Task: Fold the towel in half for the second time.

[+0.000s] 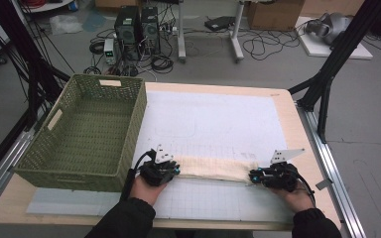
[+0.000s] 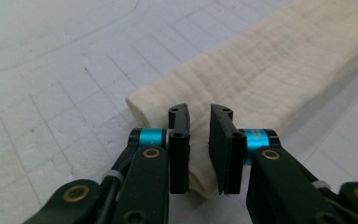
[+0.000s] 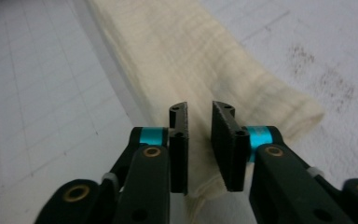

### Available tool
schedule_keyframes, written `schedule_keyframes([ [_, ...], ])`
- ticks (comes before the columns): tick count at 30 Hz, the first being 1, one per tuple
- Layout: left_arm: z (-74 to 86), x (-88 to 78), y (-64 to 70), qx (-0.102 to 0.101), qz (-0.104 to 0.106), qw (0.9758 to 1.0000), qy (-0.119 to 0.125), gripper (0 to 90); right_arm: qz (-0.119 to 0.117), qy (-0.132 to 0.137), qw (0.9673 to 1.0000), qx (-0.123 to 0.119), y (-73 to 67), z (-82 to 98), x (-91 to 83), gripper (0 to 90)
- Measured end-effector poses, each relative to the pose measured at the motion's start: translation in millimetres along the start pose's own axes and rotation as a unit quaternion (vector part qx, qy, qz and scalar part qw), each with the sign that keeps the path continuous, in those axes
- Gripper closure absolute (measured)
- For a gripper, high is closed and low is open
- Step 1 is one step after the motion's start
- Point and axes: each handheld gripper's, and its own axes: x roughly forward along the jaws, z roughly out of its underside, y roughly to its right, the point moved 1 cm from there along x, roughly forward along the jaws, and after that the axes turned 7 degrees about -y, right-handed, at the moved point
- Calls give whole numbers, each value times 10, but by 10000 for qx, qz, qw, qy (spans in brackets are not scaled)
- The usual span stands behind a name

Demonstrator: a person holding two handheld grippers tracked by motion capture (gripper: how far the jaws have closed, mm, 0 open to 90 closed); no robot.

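Forearms in dark sleeves enter from the near edge of the table [image 1: 297,124], a pale wooden top covered by a white gridded mat [image 1: 218,119]. On the mat's left side stands a large green woven basket [image 1: 87,131], nothing visible inside it. A cream cloth [image 1: 213,168], folded into a long narrow band, lies across the near part of the mat, well right of the basket's near corner and flat along its length.

Left gripper [image 1: 159,168] sits at the band's left end; in the left gripper view its jaws are narrowed around a corner of the cloth [image 2: 261,70], fabric between the pads, with a sliver of gap visible, so a firm pinch is not confirmed. Right gripper [image 1: 273,174] sits at the right end; the right gripper view shows the same arrangement on the cloth [image 3: 177,56], jaws nearly closed with the fabric edge between them.

Judgement: lengthwise folding looks done. Both ends are being taken up; a further fold or transfer to the basket remains.
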Motion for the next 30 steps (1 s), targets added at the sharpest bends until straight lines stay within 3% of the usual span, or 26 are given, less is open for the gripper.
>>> schedule_keyframes([
  [3,-52,-34,-6,-36,60,9999,148,744,100,243,9996,-79,-8,-63,-62,711],
  [6,-93,-17,-14,-41,51,9999,157,721,143,446,9989,64,32,-112,-74,678],
  [11,-40,87,-9,39,-23,9997,-239,668,156,255,9996,18,42,-113,6,627],
  [16,-14,98,0,81,-39,9997,-226,652,301,-69,9994,-157,6,-40,60,594],
  [22,2,103,3,178,-73,9996,-211,650,466,-44,9986,-236,-10,21,14,588],
  [30,6,109,3,211,-71,9995,-205,644,472,17,9986,-245,-10,42,12,579],
])
